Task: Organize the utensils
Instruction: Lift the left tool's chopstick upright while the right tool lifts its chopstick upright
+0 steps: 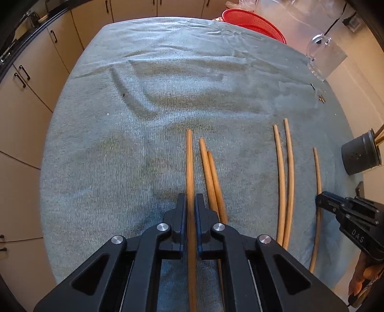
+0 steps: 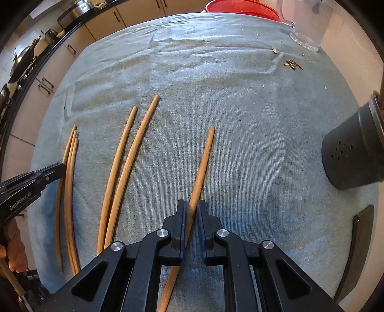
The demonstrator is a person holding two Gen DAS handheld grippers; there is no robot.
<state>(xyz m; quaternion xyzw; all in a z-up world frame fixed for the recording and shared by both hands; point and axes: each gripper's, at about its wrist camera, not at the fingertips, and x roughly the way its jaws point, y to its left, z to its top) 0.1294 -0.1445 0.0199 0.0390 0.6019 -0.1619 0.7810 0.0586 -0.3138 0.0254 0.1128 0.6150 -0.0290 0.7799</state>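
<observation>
**Chopsticks gripped in both tools over a towel-covered table**

Chopsticks of pale brown wood lie lengthwise on a blue-grey ribbed towel (image 1: pixel 100 148) that covers the table. The left gripper (image 1: pixel 191 204) has its jaws closed narrowly on one wooden chopstick (image 1: pixel 189 158), which runs forward between the pads; two more (image 1: pixel 211 172) lie touching each other just to its right. The right gripper (image 2: pixel 191 211) likewise pinches a single chopstick (image 2: pixel 204 163), held slightly askew across its jaws. A loose pair (image 2: pixel 124 153) rests between the two tools. Gripping near the thick end probably leaves the tapered tip free to be aimed into a holder.

The dark grey perforated cylindrical holder (image 2: pixel 352 156) stands at the right edge of the towel; thin brown sticks project from its mouth (image 1: pixel 379 136), apparently chopsticks already stowed, though its interior is hidden. A red mesh basket (image 1: pixel 252 21) and a clear plastic jug (image 1: pixel 324 57) sit at the far edge; their contents cannot be told.
</observation>
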